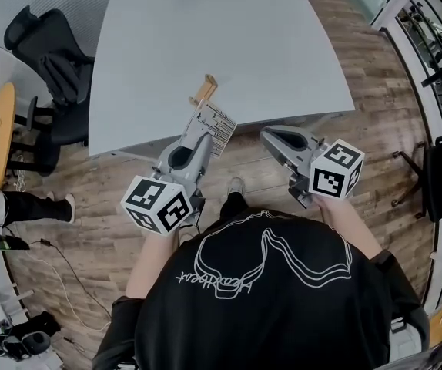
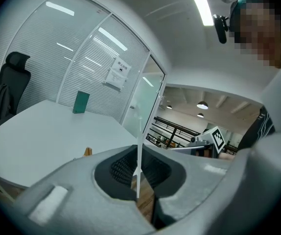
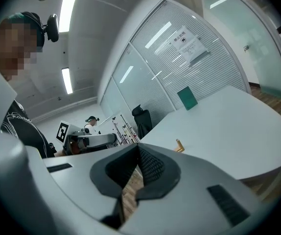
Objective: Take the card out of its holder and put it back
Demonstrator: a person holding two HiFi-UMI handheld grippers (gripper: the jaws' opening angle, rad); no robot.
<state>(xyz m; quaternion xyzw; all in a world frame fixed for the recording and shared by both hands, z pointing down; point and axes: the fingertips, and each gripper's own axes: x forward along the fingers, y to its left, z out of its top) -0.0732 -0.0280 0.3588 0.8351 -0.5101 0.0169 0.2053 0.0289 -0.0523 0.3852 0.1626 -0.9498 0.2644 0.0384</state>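
One card [image 1: 220, 129] is clamped between the closed jaws of the left gripper [image 1: 210, 120], held off the table [image 1: 205, 29] edge and just short of the one wooden holder [image 1: 204, 90], which stands empty on the table. The right gripper [image 1: 268, 136] is closed on nothing. The head view shows the card's striped face. The left gripper view shows only its thin white edge.
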